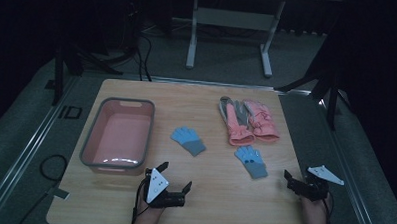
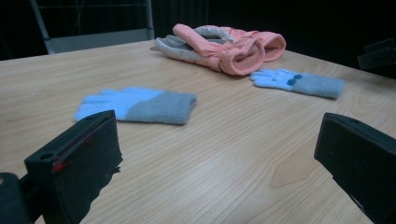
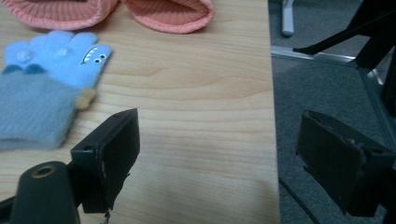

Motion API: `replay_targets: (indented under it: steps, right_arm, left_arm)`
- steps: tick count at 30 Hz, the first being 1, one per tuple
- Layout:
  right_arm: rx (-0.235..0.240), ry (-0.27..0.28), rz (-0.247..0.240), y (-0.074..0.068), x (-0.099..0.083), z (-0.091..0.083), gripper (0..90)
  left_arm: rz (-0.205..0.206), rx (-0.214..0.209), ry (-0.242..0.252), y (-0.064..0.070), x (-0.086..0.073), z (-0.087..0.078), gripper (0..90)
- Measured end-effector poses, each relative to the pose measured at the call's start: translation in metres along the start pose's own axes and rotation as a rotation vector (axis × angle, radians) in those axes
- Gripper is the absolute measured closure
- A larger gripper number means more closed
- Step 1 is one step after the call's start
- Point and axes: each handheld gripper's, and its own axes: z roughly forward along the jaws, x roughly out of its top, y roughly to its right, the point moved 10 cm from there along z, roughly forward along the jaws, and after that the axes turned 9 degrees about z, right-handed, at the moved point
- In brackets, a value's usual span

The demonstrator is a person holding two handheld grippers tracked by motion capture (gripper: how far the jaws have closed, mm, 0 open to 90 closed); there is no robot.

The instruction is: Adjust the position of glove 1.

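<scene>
a wooden bench [image 1: 208,197] seen from above, with a person's two hands at its near edge, each holding a gripper. the left gripper [image 1: 175,179] rests low over the near-middle of the bench, its jaws spread wide and holding nothing. the right gripper [image 1: 287,176] sits at the near right corner, jaws also spread and empty, one of them out past the bench edge in the right gripper view. two small blue gloves lie flat between them: the left blue glove [image 1: 188,140] is ahead of the left gripper and just to its right, its long axis slanted, fingers pointing away toward the far left and grey cuff toward the near right; the right blue glove [image 1: 251,161] lies near the right gripper, ahead and to its left, cuff nearest the person. a pair of pink gloves [image 1: 248,121] lies farther back, and a pink bin [image 1: 117,133] stands empty at the left. judging by position, each gripper is nearest its own blue glove — the left one would reach forward, with the cuff end closest to its jaws.
</scene>
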Motion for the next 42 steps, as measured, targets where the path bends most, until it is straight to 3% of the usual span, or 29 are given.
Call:
replay_targets:
  steps: [7, 10, 13, 16, 21, 22, 27, 37, 42]
  right_arm:
    - [0.041, -0.033, 0.004, -0.006, 0.007, -0.001, 12.6]
    - [0.023, -0.044, -0.025, -0.007, 0.013, -0.002, 11.5]
    - [0.037, -0.027, -0.018, -0.01, 0.025, -0.008, 12.6]
    - [0.082, -0.065, 0.02, -0.013, 0.033, -0.011, 13.7]
    - [0.06, -0.107, 0.024, -0.016, 0.047, -0.012, 14.0]
    - [0.071, -0.112, 0.029, -0.019, 0.05, -0.012, 13.6]
    - [0.091, -0.094, -0.05, -0.037, 0.068, -0.014, 12.7]
    - [0.183, -0.06, -0.1, -0.081, 0.103, -0.014, 13.1]
    - [0.201, -0.037, -0.128, -0.095, 0.115, -0.015, 14.0]
  left_arm:
    - [-0.019, 0.006, 0.01, -0.002, 0.0, -0.001, 0.5]
    - [-0.018, 0.005, 0.013, -0.002, 0.0, -0.002, 0.5]
    - [-0.016, 0.001, 0.015, -0.001, 0.0, -0.002, 0.5]
    - [-0.015, 0.002, 0.015, -0.001, 0.0, -0.002, 0.5]
    - [-0.018, -0.001, 0.015, -0.001, 0.0, -0.002, 0.5]
    - [-0.019, 0.0, 0.015, -0.002, 0.0, -0.002, 0.4]
    - [-0.015, 0.0, 0.015, -0.001, 0.0, -0.002, 0.5]
    - [-0.026, 0.008, 0.023, -0.003, 0.001, -0.003, 0.5]
    - [-0.022, 0.009, 0.022, -0.002, 0.001, -0.003, 0.5]
